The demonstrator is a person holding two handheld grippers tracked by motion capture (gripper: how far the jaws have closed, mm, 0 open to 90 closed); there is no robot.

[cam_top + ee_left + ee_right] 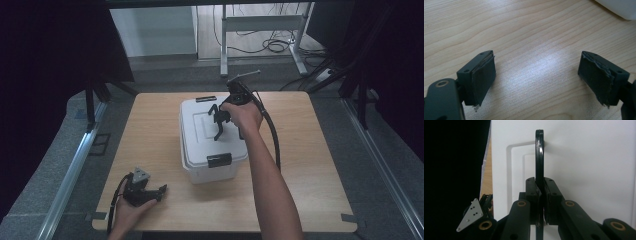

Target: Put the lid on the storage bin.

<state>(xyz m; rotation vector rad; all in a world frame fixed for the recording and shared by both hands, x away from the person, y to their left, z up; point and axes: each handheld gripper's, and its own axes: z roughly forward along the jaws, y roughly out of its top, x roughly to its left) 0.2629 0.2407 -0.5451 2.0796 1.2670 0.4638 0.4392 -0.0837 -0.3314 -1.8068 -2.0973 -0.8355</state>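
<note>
Two grippers at a wooden table (300, 165), white lidded box (192, 150) in the middle.
Right gripper (541, 195) clamped on the lid's black handle (539, 157); left gripper (536, 80) gapes wide, holding nothing, low over the tabletop.

A light wooden bench (160, 130) is standing on grey carpeted floor (350, 130), catching soft glare on its grain. Dark curtains (50, 45) are hanging at both sides. Behind, a metal desk frame (260, 22) is standing over tangled cables (272, 45), beside a pale wall panel (152, 30).
</note>
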